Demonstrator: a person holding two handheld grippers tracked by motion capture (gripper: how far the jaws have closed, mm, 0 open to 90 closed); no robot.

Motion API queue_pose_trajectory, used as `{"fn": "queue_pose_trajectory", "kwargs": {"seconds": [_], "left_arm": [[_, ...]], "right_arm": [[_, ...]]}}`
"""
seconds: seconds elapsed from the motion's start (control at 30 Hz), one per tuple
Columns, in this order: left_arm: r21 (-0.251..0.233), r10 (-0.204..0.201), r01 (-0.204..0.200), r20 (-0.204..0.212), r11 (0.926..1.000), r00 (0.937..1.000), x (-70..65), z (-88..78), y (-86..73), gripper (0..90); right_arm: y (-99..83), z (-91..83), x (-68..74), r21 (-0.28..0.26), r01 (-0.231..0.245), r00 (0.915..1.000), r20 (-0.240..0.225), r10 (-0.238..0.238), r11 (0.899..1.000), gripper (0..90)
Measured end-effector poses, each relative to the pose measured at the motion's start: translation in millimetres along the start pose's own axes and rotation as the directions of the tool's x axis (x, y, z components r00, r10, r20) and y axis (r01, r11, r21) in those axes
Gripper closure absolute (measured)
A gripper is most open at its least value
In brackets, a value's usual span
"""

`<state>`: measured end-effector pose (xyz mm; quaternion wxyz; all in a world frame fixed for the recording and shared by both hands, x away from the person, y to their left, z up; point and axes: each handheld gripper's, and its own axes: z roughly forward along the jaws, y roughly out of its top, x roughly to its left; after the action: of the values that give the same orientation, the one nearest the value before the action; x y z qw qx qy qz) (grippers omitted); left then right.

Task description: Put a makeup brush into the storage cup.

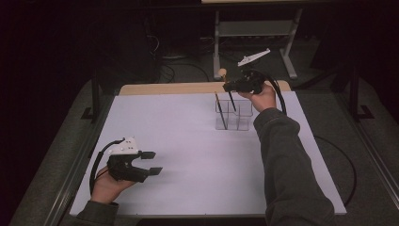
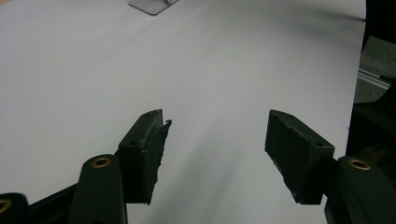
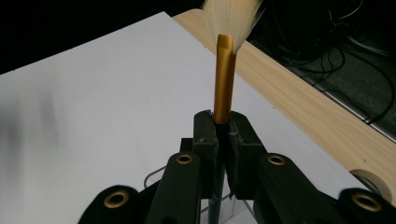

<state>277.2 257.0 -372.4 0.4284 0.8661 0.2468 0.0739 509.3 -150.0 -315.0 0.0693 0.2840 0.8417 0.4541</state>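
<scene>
While my right tongs [image 3: 223, 133] clamp the brush [image 3: 223, 79] over the clear holder [image 1: 234, 115], a tilt could topple it; left tongs [image 2: 215, 154] gape empty.

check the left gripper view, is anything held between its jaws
No, the left gripper has its jaws standing wide apart with only the bare white table sheet showing in the gap between them.

White sheet [image 1: 188, 141] lies under both claws: L claw [image 1: 153, 162] over its near-left part, R claw [image 1: 228, 86] near its far edge. Wood tabletop [image 1: 164, 88] shows as a strip just beyond the sheet, past R claw. Tape roll [image 3: 379, 183] sits on that wood, low right of R claw in right gripper view. Floor cables [image 1: 183, 70] & metal stand [image 1: 256, 28] lie farther back, well apart from L claw.
</scene>
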Motion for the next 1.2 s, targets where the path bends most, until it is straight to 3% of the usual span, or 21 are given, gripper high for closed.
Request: {"fn": "queue_pose_trajectory", "kwargs": {"seconds": [1.2], "left_arm": [[0.005,-0.004,0.004,-0.009,1.0000,0.9999,1.3,-1.3,-1.3,36.6]], "right_arm": [[-11.5,6.0,1.7,0.003,-0.022,0.9998,-0.005,0.022,1.000,82.3]]}}
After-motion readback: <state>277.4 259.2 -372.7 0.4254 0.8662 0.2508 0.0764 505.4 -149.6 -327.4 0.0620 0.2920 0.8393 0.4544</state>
